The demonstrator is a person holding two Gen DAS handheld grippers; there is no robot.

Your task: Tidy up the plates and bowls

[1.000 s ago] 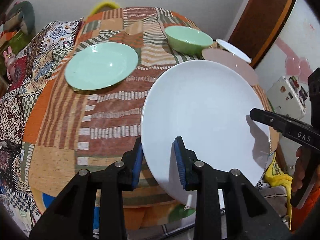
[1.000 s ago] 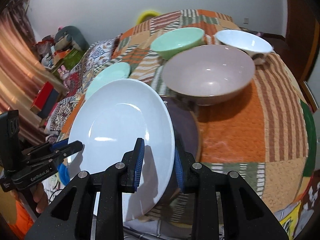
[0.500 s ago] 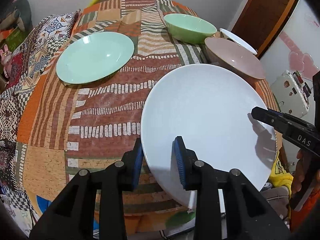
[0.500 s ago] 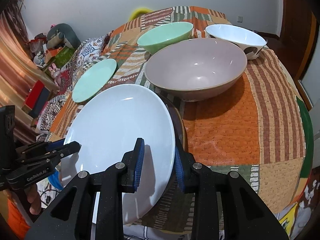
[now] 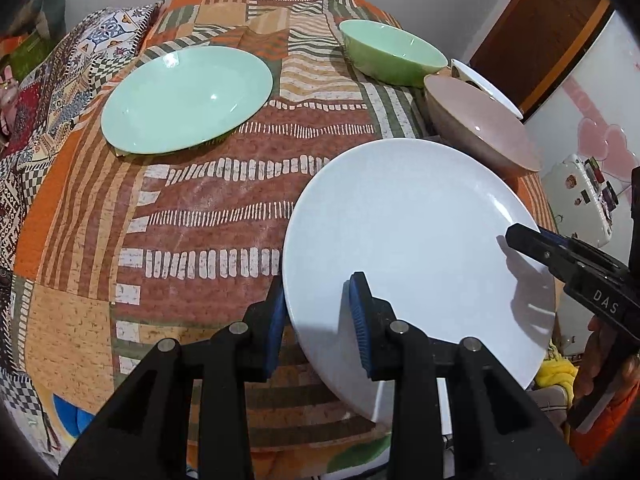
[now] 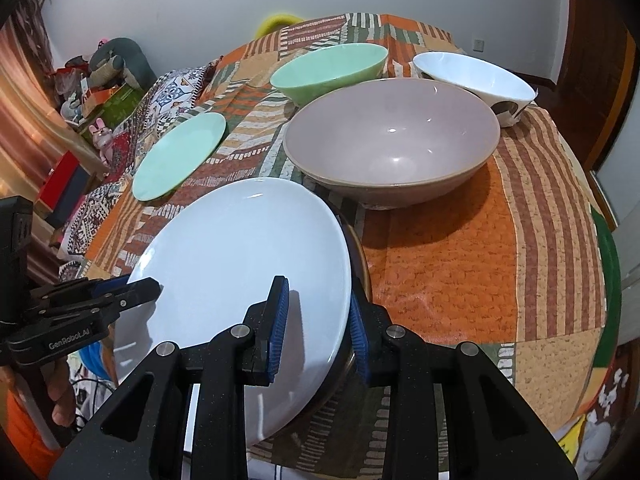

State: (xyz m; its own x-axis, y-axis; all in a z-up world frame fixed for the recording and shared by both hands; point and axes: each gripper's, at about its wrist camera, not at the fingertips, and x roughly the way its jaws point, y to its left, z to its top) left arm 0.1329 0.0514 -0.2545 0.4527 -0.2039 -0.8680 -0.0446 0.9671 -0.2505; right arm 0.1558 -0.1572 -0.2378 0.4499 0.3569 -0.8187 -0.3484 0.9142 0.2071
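Note:
A large white plate (image 5: 412,240) (image 6: 240,272) is held between both grippers over the near edge of the table. My left gripper (image 5: 318,320) is shut on its near-left rim. My right gripper (image 6: 316,320) is shut on its right rim; a darker plate edge (image 6: 358,248) shows just beneath it. A mint green plate (image 5: 186,100) (image 6: 180,156) lies at the far left. A green bowl (image 5: 394,58) (image 6: 330,70), a pinkish-grey bowl (image 5: 480,124) (image 6: 394,140) and a white bowl (image 6: 476,80) stand at the back right.
The round table wears a patchwork orange, brown and green cloth (image 5: 200,220) (image 6: 460,260). A patterned cushion (image 5: 48,92) lies beyond the left edge. A wooden door (image 5: 548,24) and a white appliance (image 5: 580,196) stand to the right.
Both grippers have carried the white plate lower and closer to the table; the bowls and green plate appear larger and nearer. The grips have not changed.

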